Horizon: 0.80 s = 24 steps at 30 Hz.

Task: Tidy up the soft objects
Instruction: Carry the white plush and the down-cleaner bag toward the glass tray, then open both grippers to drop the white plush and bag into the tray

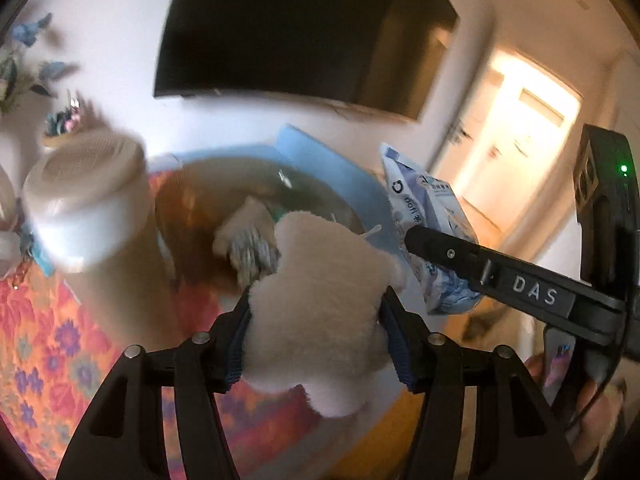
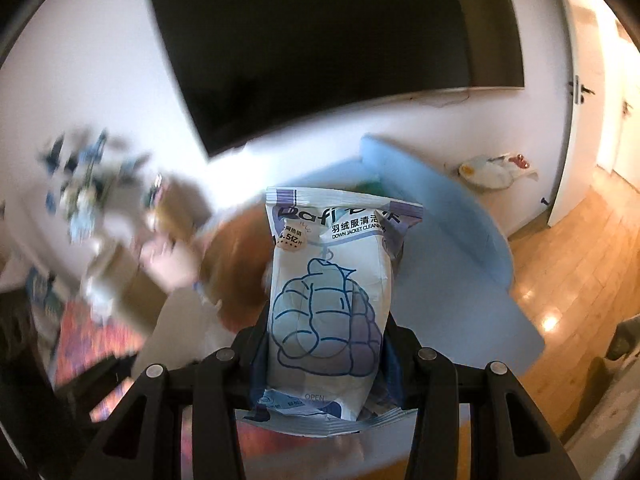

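In the left wrist view, a fluffy cream-white plush toy (image 1: 320,304) is clamped between the blue-padded fingers of the left gripper (image 1: 316,312), the pads pressed into its sides. Below it, from 6 to 9 o'clock, an orange-and-pink floral cloth (image 1: 44,344) is seen. Just beyond the toy, a round transparent basin with a light-blue rim (image 1: 352,176) is shown, and a grey-and-cream knitted soft item (image 1: 250,244) lies inside it. At 9 o'clock a blurred white-and-beige cylindrical container (image 1: 86,204) is seen. At 3 o'clock the black right gripper (image 1: 440,248) enters, closed on a pale blue-and-white wipes packet (image 1: 432,232) held beside the basin's rim.

In the right wrist view, the same wipes packet (image 2: 328,304), printed with a down-jacket drawing, is gripped upright between the right gripper (image 2: 324,344) fingers. Behind it, toward 12 o'clock, the blue-rimmed basin (image 2: 448,240) is seen, blurred. A wooden floor (image 2: 568,280) lies at 3 o'clock. Farthest off, a large black wall-mounted television screen (image 2: 328,40) fills 12 o'clock.
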Each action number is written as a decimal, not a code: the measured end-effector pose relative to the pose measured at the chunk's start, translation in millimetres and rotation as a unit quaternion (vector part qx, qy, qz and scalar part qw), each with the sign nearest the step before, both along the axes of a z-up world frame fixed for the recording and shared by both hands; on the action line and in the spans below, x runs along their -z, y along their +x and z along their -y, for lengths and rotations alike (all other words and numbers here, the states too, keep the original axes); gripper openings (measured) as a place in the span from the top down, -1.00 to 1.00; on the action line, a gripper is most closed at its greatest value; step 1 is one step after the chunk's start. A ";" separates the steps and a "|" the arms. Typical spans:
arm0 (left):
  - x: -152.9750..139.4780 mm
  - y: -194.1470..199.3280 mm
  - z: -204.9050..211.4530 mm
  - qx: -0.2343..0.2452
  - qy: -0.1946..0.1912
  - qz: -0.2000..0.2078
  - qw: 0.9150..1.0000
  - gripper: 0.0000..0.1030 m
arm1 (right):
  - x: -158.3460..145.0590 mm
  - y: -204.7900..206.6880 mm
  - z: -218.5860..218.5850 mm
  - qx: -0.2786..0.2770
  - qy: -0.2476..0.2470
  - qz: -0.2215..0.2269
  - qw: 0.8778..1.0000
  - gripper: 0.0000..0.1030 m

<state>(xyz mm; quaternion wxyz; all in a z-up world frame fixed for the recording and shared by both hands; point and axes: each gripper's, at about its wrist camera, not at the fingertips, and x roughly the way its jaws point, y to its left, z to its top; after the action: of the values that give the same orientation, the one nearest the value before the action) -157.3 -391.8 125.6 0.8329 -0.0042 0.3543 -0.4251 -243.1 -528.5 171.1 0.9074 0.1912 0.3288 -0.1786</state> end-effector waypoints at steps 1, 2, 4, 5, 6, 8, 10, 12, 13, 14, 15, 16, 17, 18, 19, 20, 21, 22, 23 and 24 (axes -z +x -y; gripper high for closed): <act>-1.8 3.6 7.4 -0.018 0.002 0.009 1.000 -0.14 | -1.8 9.0 10.5 0.003 0.009 0.010 1.000 0.12; -2.1 7.1 16.6 -0.040 0.006 0.017 0.999 -0.14 | -2.2 19.0 20.0 0.002 0.020 0.014 1.000 0.12; 0.0 14.8 29.3 -0.065 0.013 0.031 0.997 -0.14 | -0.4 41.2 40.1 -0.010 0.042 0.019 0.999 0.13; 2.3 19.1 37.0 -0.081 0.021 0.038 0.996 -0.14 | 1.4 52.0 47.8 -0.016 0.052 0.022 0.998 0.13; 4.5 23.0 44.1 -0.090 0.027 0.042 0.995 -0.14 | 4.1 66.7 57.0 -0.021 0.061 0.017 0.998 0.12; 8.9 34.3 56.2 -0.108 0.039 0.045 0.992 -0.14 | 8.7 84.9 66.5 -0.026 0.067 0.011 0.997 0.12; 12.4 43.0 64.6 -0.130 0.049 0.053 0.989 -0.18 | 14.6 104.8 74.0 -0.030 0.066 0.001 0.997 0.13; 16.9 53.5 72.5 -0.149 0.060 0.061 0.985 -0.34 | 21.5 117.8 81.0 -0.035 0.076 0.000 0.996 0.05; 18.6 56.6 74.6 -0.158 0.066 0.064 0.983 -0.50 | 27.0 125.8 87.2 -0.045 0.093 0.003 0.995 -0.15; 20.5 59.9 76.5 -0.162 0.072 0.067 0.982 -0.59 | 31.3 127.7 91.6 -0.050 0.105 0.004 0.993 -0.22; 21.8 61.8 77.5 -0.162 0.075 0.067 0.982 -0.71 | 35.7 131.3 96.5 -0.054 0.118 0.002 0.992 -0.22; 22.7 63.8 78.4 -0.161 0.078 0.066 0.982 -0.73 | 39.8 133.0 101.0 -0.056 0.131 0.002 0.990 -0.22; 22.8 63.3 77.9 -0.161 0.080 0.067 0.981 -0.73 | 42.9 130.6 105.3 -0.056 0.146 0.007 0.988 -0.22; 22.1 61.4 77.8 -0.157 0.079 0.069 0.982 -0.73 | 44.9 126.9 109.2 -0.055 0.160 0.014 0.985 -0.22; 20.6 58.0 78.0 -0.151 0.078 0.075 0.983 -0.73 | 46.5 121.2 112.3 -0.053 0.175 0.023 0.983 -0.22; 19.4 54.1 79.9 -0.148 0.079 0.078 0.983 -0.73 | 46.7 116.0 113.9 -0.053 0.184 0.030 0.981 -0.22; 17.2 48.3 79.6 -0.140 0.080 0.083 0.983 -0.73 | 45.7 110.1 114.1 -0.053 0.188 0.037 0.980 -0.22; 15.6 43.2 79.8 -0.133 0.080 0.087 0.984 -0.74 | 42.6 101.6 112.1 -0.052 0.189 0.045 0.980 -0.22; 12.9 34.1 79.5 -0.124 0.080 0.091 0.985 -0.74 | 39.7 96.3 110.3 -0.052 0.189 0.050 0.979 -0.22; 10.6 27.1 77.6 -0.116 0.079 0.094 0.986 -0.74 | 36.7 90.9 108.1 -0.052 0.189 0.054 0.979 -0.22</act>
<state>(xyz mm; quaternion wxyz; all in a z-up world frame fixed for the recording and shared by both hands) -130.2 -469.4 115.0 0.9040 0.0604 0.3040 -0.2946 -152.2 -636.6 134.4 0.8792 0.3515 0.3169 -0.0550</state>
